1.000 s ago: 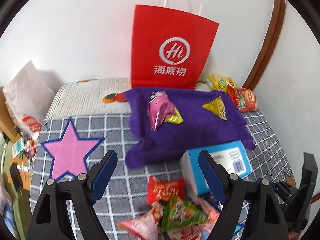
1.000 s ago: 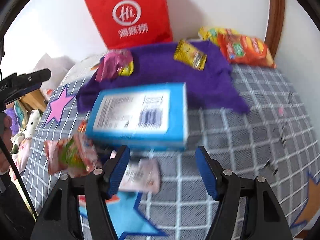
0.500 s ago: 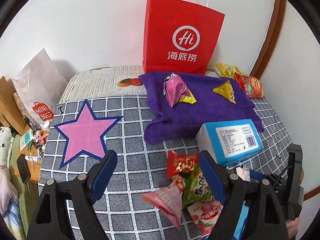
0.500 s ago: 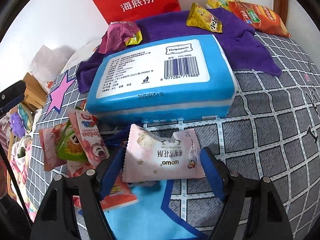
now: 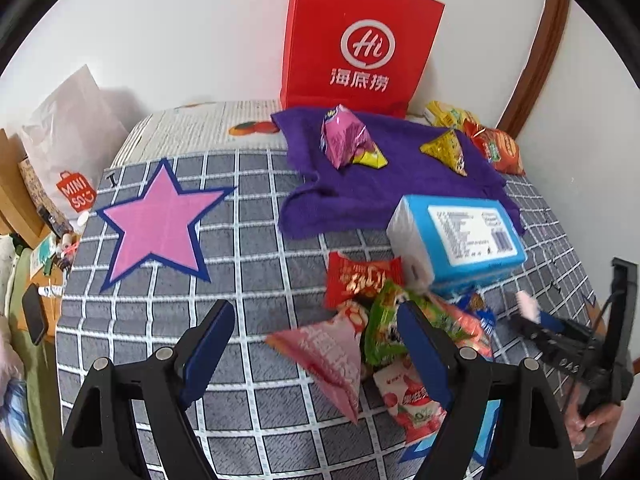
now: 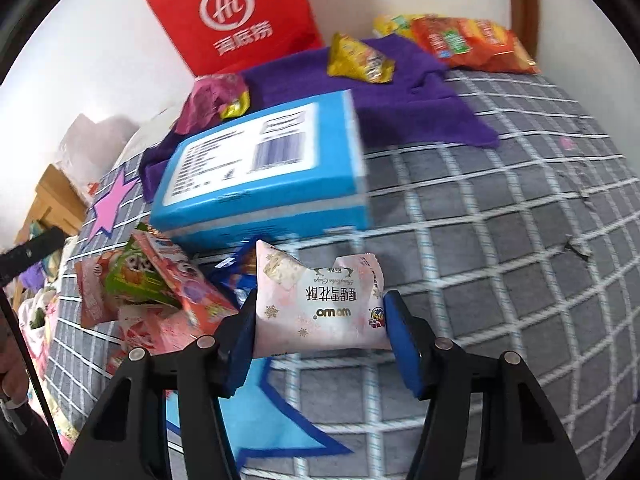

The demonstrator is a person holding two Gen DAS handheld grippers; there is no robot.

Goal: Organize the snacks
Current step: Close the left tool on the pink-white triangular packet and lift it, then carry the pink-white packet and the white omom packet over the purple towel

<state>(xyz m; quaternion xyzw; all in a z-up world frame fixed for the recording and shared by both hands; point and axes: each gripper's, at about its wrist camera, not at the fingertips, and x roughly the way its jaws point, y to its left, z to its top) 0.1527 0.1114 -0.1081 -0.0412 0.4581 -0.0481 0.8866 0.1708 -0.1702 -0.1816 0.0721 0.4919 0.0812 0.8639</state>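
My right gripper (image 6: 320, 312) is closing its jaws on a pale pink snack packet (image 6: 320, 304); both blue pads touch its ends. In the left wrist view the same gripper (image 5: 536, 320) shows at the right edge, with the packet (image 5: 526, 306) blurred. My left gripper (image 5: 314, 312) is open over a pile of snacks: a red packet (image 5: 360, 280), a green packet (image 5: 384, 332) and a pink packet (image 5: 332, 356). Nothing sits between its pads. A blue tissue pack (image 5: 460, 236) lies just beyond the pile.
A purple cloth (image 5: 360, 188) with a magenta packet (image 5: 344, 140) and a yellow packet (image 5: 444, 152) lies in front of a red paper bag (image 5: 360, 40). Orange chip bags (image 5: 496, 148) rest by the wall. The grey checked bedspread (image 5: 240, 264) has a pink star (image 5: 160, 220).
The right gripper's fingers, which stood apart around the pink packet lying on the bed, have come in against its ends. The left gripper has drifted closer over the snack pile.
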